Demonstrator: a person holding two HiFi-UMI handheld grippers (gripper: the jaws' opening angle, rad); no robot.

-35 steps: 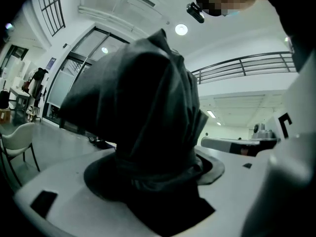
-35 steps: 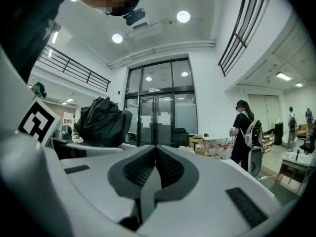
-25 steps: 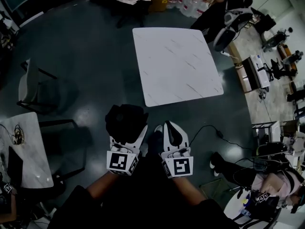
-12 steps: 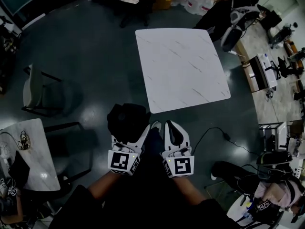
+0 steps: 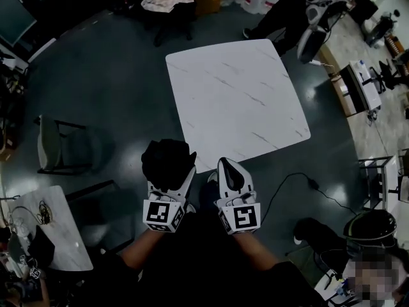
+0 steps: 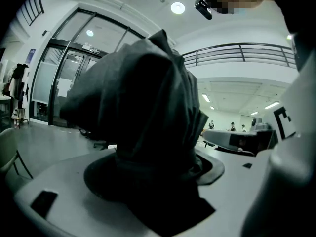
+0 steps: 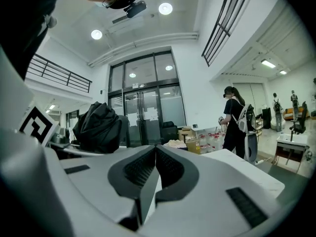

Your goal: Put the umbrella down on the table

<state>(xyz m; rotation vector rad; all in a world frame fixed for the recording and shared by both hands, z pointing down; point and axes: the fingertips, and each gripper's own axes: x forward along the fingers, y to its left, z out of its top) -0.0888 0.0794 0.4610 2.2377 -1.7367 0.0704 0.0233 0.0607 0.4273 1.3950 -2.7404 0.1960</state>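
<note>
A folded black umbrella (image 5: 167,162) sticks up from my left gripper (image 5: 176,179), which is shut on it; in the left gripper view the dark fabric of the umbrella (image 6: 143,122) fills the space between the jaws. My right gripper (image 5: 231,174) is beside it, shut with nothing between its pads, as the right gripper view shows (image 7: 155,168), where the umbrella (image 7: 98,127) appears at left. Both grippers hover just short of the near edge of the white marble-look table (image 5: 236,94).
Dark floor surrounds the table. A chair (image 5: 54,146) stands at left, a small white table (image 5: 48,229) with cables at lower left. A black cable (image 5: 287,184) runs on the floor at right. A person (image 5: 287,8) stands by water jugs beyond the table.
The view has shifted: the table now appears closer to the grippers and slightly left. Both grippers keep their hold and pose, the umbrella still in the left one.
</note>
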